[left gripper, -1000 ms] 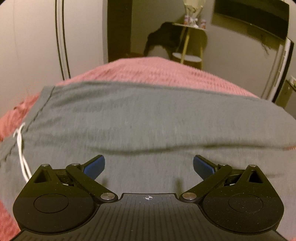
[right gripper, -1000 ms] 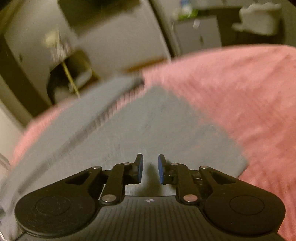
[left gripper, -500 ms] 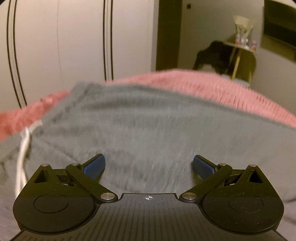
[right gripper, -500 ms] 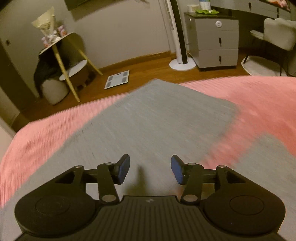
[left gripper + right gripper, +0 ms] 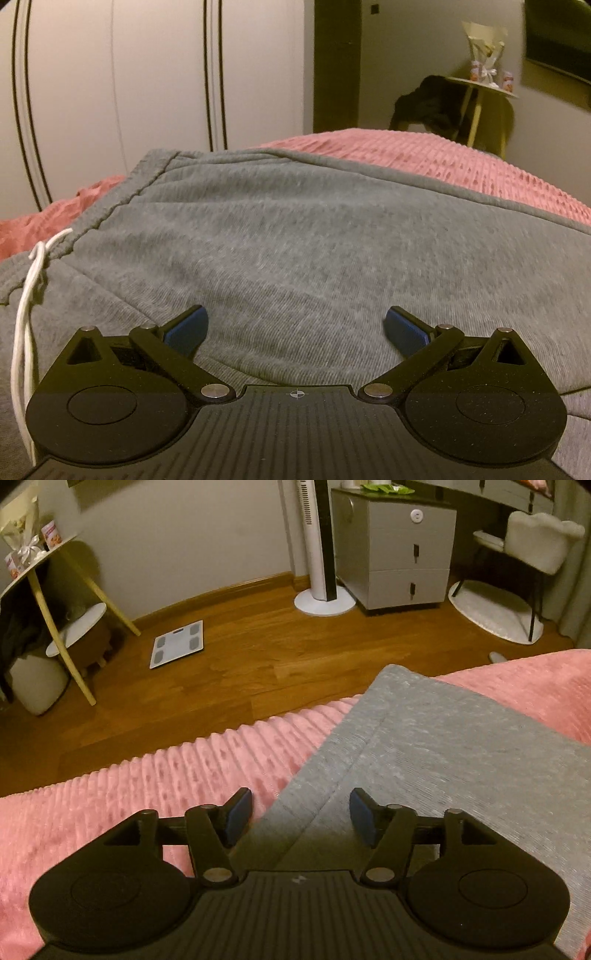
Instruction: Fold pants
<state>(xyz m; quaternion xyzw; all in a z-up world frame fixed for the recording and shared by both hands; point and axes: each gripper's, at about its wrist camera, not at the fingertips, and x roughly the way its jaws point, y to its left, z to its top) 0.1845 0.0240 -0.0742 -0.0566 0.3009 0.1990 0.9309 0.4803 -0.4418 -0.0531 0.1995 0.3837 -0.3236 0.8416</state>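
Observation:
Grey sweatpants [image 5: 314, 240] lie flat on a pink bedspread [image 5: 461, 162]. In the left wrist view the waistband [image 5: 122, 206] runs up the left side, with a white drawstring [image 5: 29, 280] hanging from it. My left gripper [image 5: 295, 328] hovers wide open low over the upper part of the pants, holding nothing. In the right wrist view the leg end [image 5: 461, 746] lies near the bed's edge, its side edge running back between the pads. My right gripper [image 5: 301, 819] has its jaws closing, with the pads still clear of the cloth under them.
Past the bed edge [image 5: 221, 738] is a wooden floor with a bathroom scale [image 5: 177, 644], a tower fan [image 5: 321, 542], a grey drawer cabinet [image 5: 395, 550] and a white chair [image 5: 532, 542]. A yellow-legged side table [image 5: 55, 576] stands at the left. Wardrobe doors [image 5: 129, 74] rise behind the waistband.
My right gripper has swept along the leg to its end by the bed edge, and its jaws stand wider than a second ago. The left gripper sank closer to the pants near the waistband.

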